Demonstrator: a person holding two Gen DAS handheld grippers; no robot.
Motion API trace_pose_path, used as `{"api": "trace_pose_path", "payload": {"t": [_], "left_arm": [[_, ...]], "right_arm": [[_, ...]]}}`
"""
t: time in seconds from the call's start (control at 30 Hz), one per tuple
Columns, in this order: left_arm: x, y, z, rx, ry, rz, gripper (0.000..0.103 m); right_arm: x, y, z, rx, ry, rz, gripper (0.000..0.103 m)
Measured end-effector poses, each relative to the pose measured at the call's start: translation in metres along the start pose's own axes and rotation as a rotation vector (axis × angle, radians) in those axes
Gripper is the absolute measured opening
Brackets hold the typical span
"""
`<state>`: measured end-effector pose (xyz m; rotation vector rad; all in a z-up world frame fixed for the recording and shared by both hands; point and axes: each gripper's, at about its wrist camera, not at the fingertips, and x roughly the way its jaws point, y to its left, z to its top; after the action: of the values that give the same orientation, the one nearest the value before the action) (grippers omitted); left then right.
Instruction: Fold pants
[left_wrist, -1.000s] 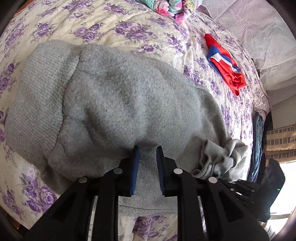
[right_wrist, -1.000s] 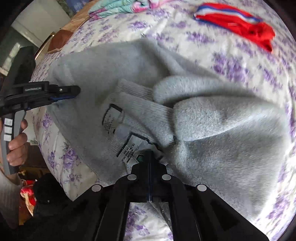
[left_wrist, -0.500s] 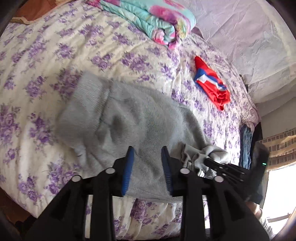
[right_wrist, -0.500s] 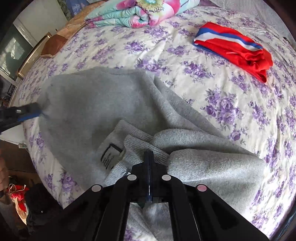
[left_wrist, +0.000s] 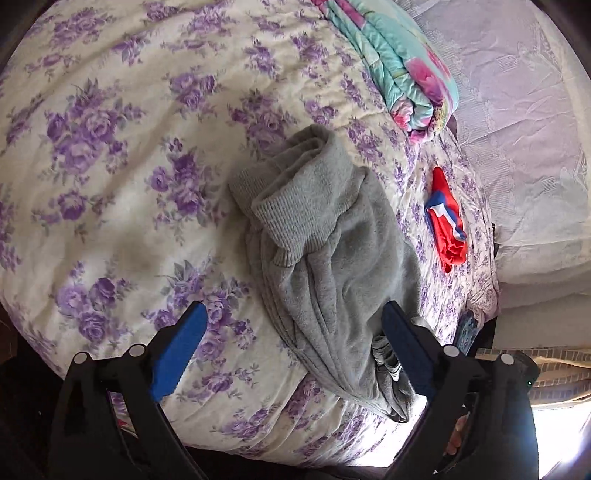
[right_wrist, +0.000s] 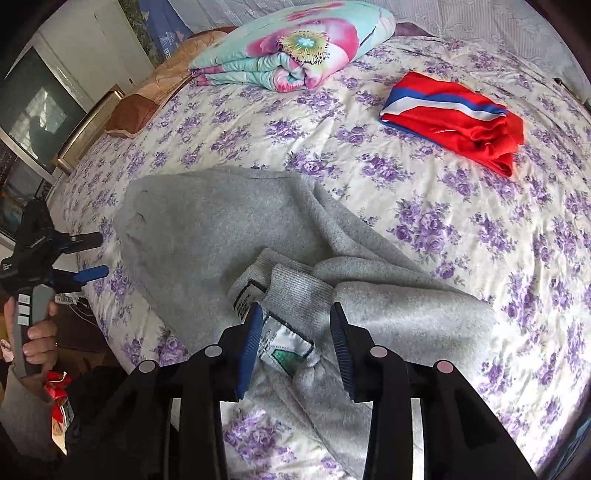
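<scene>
two grippers are wide apart at the tips now, and neither one is holding any cloth. the gray pants (left_wrist: 332, 266) lie in a bumpy heap on the flowery bed cover (left_wrist: 110, 147), close to the near edge of the bed. from your left gripper (left_wrist: 291, 343), the pants run in a long line from about 6 o'clock up to 12 o'clock, with the ribbed cuffs (left_wrist: 291, 214) at the far end. the cloth sits between its two blue pads but does not look pinched. from your right gripper (right_wrist: 295, 343), the waistband with its white tag (right_wrist: 284, 343) is right at 12 o'clock, just beside the tips, so i think this hand is nearer to the next grab. the big smooth gray part spreads off toward 10 o'clock, where your left gripper waits by the bed edge. a red, white and blue cloth (right_wrist: 458, 118) lies well apart at 1 o'clock, and a folded flowery blanket (right_wrist: 291, 48) sits far off at 12 o'clock. nothing blocks the way to the pants.
</scene>
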<state>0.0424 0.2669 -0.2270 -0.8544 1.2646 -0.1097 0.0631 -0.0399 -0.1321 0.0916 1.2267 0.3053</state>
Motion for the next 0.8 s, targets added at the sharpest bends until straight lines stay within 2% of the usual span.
{"api": "trace_pose_path", "payload": {"t": [0.17, 0.27, 0.3, 0.33, 0.37, 0.4, 0.5, 0.57, 0.63, 0.73, 0.8], "left_arm": [[0.049, -0.007, 0.006, 0.009, 0.091, 0.001, 0.093], [0.075, -0.017, 0.023, 0.049, 0.094, 0.058, 0.098], [0.076, -0.025, 0.030, 0.075, 0.077, 0.065, 0.093], [0.075, -0.034, 0.035, 0.098, 0.069, 0.044, 0.076], [0.072, -0.043, 0.039, 0.110, 0.073, 0.032, 0.044], [0.066, -0.054, 0.040, 0.143, 0.059, 0.022, 0.034], [0.038, -0.094, 0.022, 0.329, -0.029, 0.059, 0.031], [0.024, -0.119, 0.000, 0.463, -0.078, 0.102, 0.031], [0.017, -0.137, -0.017, 0.550, -0.101, 0.119, 0.031], [0.016, -0.149, -0.029, 0.599, -0.109, 0.125, 0.031], [0.017, -0.152, -0.029, 0.604, -0.112, 0.124, 0.031]], "right_arm": [[-0.023, -0.021, -0.026, 0.067, -0.001, -0.013, 0.044], [-0.029, -0.034, -0.042, 0.121, -0.003, -0.024, 0.044], [-0.029, -0.037, -0.045, 0.134, 0.004, -0.028, 0.044], [-0.028, -0.040, -0.049, 0.142, 0.014, -0.035, 0.044], [-0.026, -0.041, -0.052, 0.145, 0.024, -0.044, 0.044], [-0.025, -0.042, -0.054, 0.147, 0.031, -0.049, 0.044], [-0.024, -0.037, -0.054, 0.136, 0.030, -0.030, 0.044], [-0.019, -0.029, -0.048, 0.115, 0.028, 0.015, 0.044], [-0.012, -0.018, -0.040, 0.086, 0.013, 0.079, 0.044], [0.006, 0.002, -0.021, 0.040, -0.014, 0.163, 0.045], [0.023, 0.017, -0.006, 0.003, -0.011, 0.182, 0.044]]}}
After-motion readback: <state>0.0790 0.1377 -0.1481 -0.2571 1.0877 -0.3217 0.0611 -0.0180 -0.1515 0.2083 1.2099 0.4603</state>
